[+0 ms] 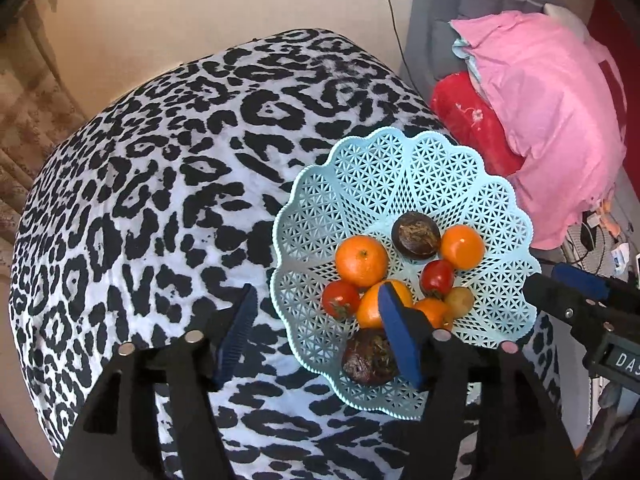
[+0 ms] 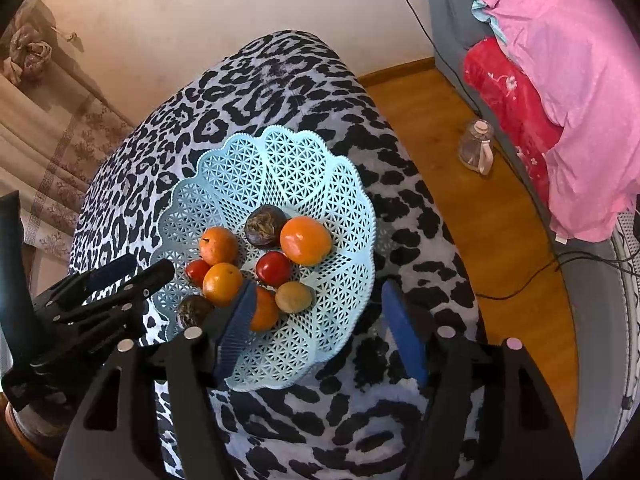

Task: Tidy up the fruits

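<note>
Glass jar (image 2: 476, 152) on the floor shows only from the right wrist. Beyond both wide-open, empty grippers (image 1: 320, 320) (image 2: 320, 316), the blue lattice basket (image 1: 400, 168) holds oranges, tomatoes and dark fruits.

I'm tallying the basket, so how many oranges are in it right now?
4. One orange at the left, one at the right by a dark fruit, one nearer the front, and one partly behind the right gripper's finger. More may be hidden.
</note>
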Demonstrator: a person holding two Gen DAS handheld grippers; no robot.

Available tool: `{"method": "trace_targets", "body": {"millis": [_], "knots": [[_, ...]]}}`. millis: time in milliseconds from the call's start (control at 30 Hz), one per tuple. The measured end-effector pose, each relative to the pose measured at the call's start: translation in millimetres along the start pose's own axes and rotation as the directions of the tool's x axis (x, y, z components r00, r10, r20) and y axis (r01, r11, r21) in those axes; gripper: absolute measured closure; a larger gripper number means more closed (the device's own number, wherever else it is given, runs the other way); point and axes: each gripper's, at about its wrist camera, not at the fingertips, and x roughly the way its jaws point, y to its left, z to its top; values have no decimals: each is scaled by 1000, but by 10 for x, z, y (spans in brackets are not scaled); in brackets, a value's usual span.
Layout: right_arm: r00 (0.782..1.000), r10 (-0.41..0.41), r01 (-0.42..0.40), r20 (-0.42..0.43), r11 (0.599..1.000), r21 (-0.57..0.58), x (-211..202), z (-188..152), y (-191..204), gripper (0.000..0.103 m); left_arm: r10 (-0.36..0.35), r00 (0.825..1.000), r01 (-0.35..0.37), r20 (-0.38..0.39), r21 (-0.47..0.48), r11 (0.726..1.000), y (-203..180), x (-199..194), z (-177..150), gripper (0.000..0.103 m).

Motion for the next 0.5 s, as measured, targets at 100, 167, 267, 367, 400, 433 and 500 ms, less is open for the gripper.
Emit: {"method": "trace_targets", "body": {"millis": [100, 167, 267, 367, 400, 433, 500], "knots": [[1000, -2, 1, 6, 1000, 7, -18, -19, 0, 33, 17, 1000, -17, 14, 7, 1000, 5, -48, -11, 39], [1000, -1, 1, 6, 1000, 4, -20, -17, -3, 33, 24, 999, -24, 23, 7, 1000, 13, -91, -23, 39], [1000, -2, 2, 8, 1000, 2, -35, -41, 9, 33, 27, 999, -27, 30, 7, 1000, 18, -149, -32, 37], [1000, 3, -2, 11, 1000, -5, -54, -64, 38, 28, 41, 998, -42, 48, 4, 999, 30, -230, -39, 28], [1000, 4, -4, 13, 1000, -7, -62, -75, 52, 27, 44, 998, -44, 53, 5, 999, 34, -254, -42, 28], [1000, 6, -6, 14, 1000, -12, -73, -86, 72, 26, 46, 997, -47, 60, 7, 999, 39, -287, -44, 28], [1000, 9, -8, 13, 1000, -22, -86, -100, 103, 26, 49, 996, -50, 73, 8, 999, 52, -345, -49, 28]]}}
